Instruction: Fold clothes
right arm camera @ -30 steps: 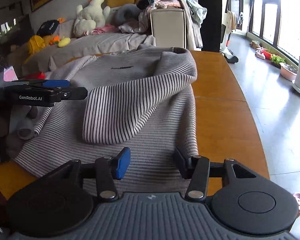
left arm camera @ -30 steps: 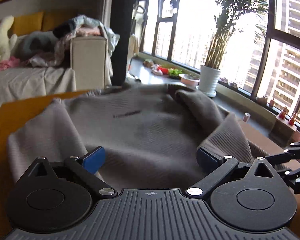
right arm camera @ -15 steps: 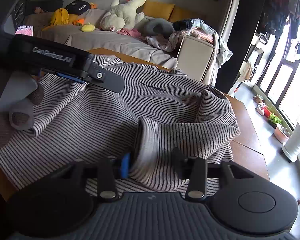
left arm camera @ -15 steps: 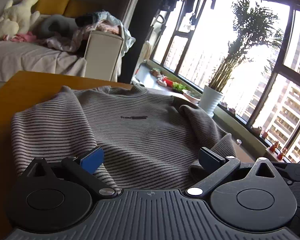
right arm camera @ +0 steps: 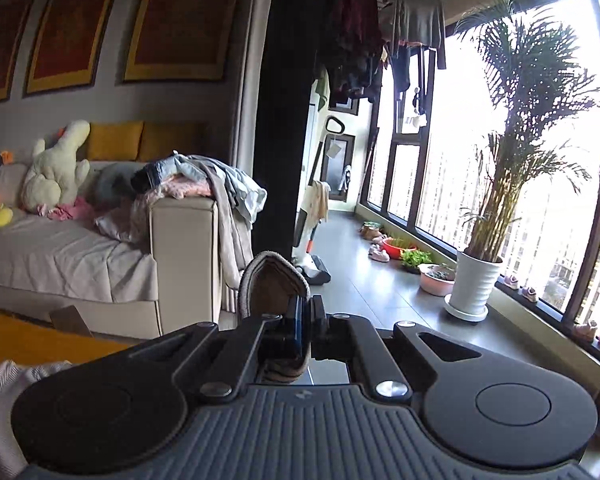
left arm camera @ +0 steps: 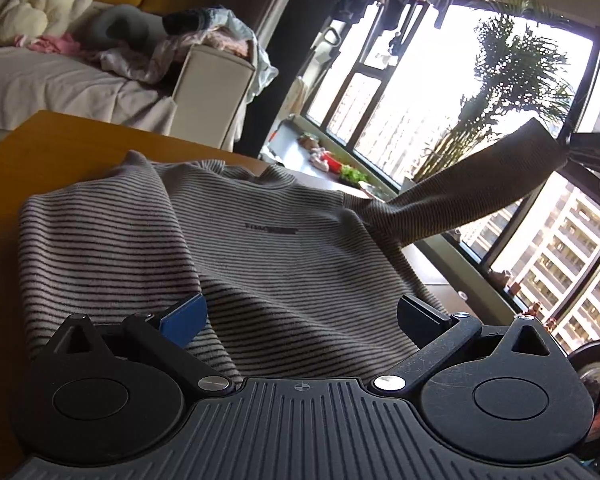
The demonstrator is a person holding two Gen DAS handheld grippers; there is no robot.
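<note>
A grey striped sweater (left arm camera: pixel 260 248) lies spread on the wooden table (left arm camera: pixel 60 140). Its right sleeve (left arm camera: pixel 460 196) is stretched up and out to the right, off the table. My right gripper (right arm camera: pixel 306 320) is shut on the sleeve's cuff (right arm camera: pixel 274 280), which loops up in front of the closed pads; in the left wrist view that gripper (left arm camera: pixel 592 152) shows dark at the sleeve's far end. My left gripper (left arm camera: pixel 300 316) is open, low over the sweater's near hem, with fabric lying under the gap between its fingers and not pinched.
A sofa (right arm camera: pixel 80 256) with a plush toy (right arm camera: pixel 56 172) and a heap of clothes (right arm camera: pixel 196 184) stands beyond the table. A potted palm (right arm camera: pixel 476 280) and small pots line the window ledge on the right. Garments hang on a rack (right arm camera: pixel 380 40).
My right gripper closed on the sleeve cuff and rose, pulling the sleeve up and out to the right. The left gripper rolled a little and stayed open over the hem.
</note>
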